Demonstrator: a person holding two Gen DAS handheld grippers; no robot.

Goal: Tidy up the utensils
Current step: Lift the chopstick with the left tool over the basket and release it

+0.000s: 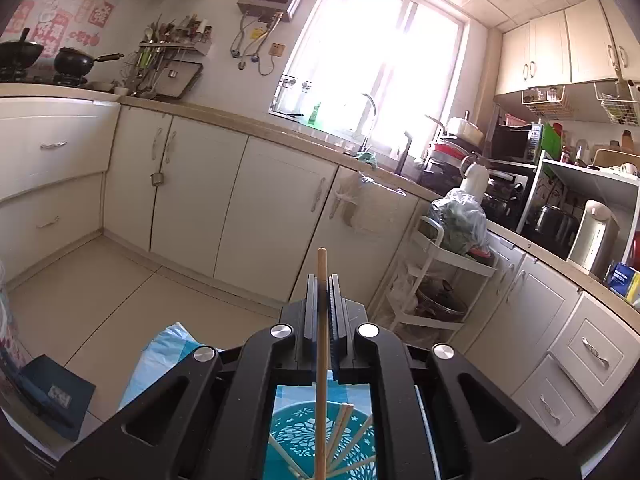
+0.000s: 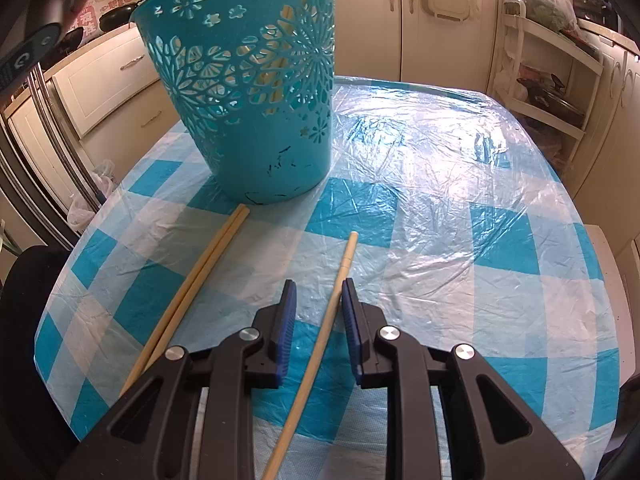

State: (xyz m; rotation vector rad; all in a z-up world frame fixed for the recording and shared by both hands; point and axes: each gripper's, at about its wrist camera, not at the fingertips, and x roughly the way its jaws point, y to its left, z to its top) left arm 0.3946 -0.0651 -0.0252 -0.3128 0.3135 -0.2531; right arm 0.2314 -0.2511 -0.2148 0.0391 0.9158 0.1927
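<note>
My left gripper point(image 1: 322, 284) is shut on a wooden chopstick point(image 1: 321, 360) and holds it upright above the teal cut-out basket point(image 1: 296, 432), which holds several chopsticks. In the right wrist view the basket point(image 2: 256, 92) stands at the table's far left. My right gripper point(image 2: 318, 294) is open low over the table, its fingers on either side of a single chopstick point(image 2: 320, 340) lying there; the right finger is close to it. A pair of chopsticks point(image 2: 196, 288) lies to the left.
The table point(image 2: 460, 200) has a blue-and-white checked plastic cover. A white trolley point(image 2: 548, 72) stands beyond its far right edge. Kitchen cabinets point(image 1: 240, 200) line the walls. The left hand and its gripper's handle point(image 2: 44, 36) show at top left.
</note>
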